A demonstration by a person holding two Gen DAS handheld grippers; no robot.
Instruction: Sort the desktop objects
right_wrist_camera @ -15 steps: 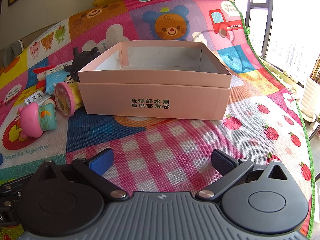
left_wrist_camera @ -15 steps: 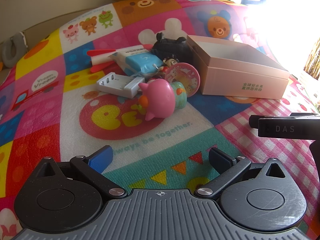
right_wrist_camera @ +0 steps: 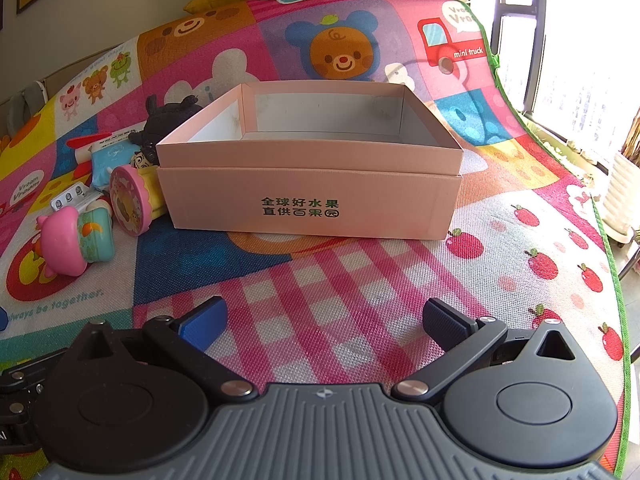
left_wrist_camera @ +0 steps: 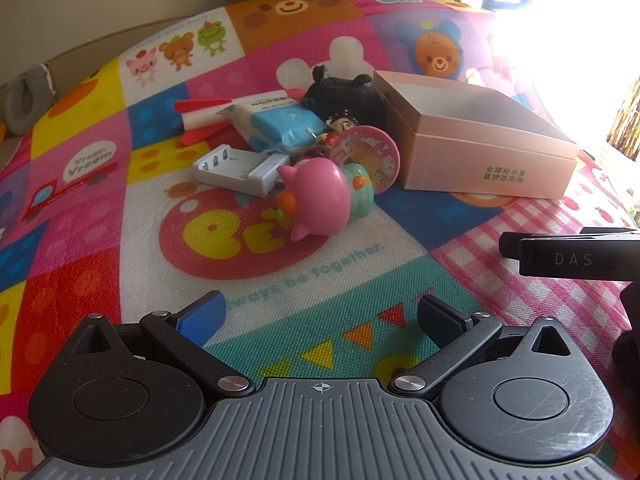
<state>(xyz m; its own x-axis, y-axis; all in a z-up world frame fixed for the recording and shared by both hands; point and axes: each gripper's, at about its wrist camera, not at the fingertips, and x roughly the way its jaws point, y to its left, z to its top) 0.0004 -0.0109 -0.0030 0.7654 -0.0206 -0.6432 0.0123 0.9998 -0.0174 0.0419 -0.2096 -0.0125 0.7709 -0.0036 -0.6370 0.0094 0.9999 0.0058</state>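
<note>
A bright cartoon play mat (right_wrist_camera: pixel 360 280) carries everything. The pink box (right_wrist_camera: pixel 312 200) sits mid-mat, open-topped, with the pink pig toy (left_wrist_camera: pixel 320 196), white charger case (left_wrist_camera: pixel 240 168) and blue wipes pack (left_wrist_camera: pixel 280 120) heaped just left of it. Nothing has shifted since the earlier frames. The left gripper (left_wrist_camera: pixel 320 320) and right gripper (right_wrist_camera: pixel 324 320) hover spread wide, holding nothing, over bare mat near its front edge.
</note>
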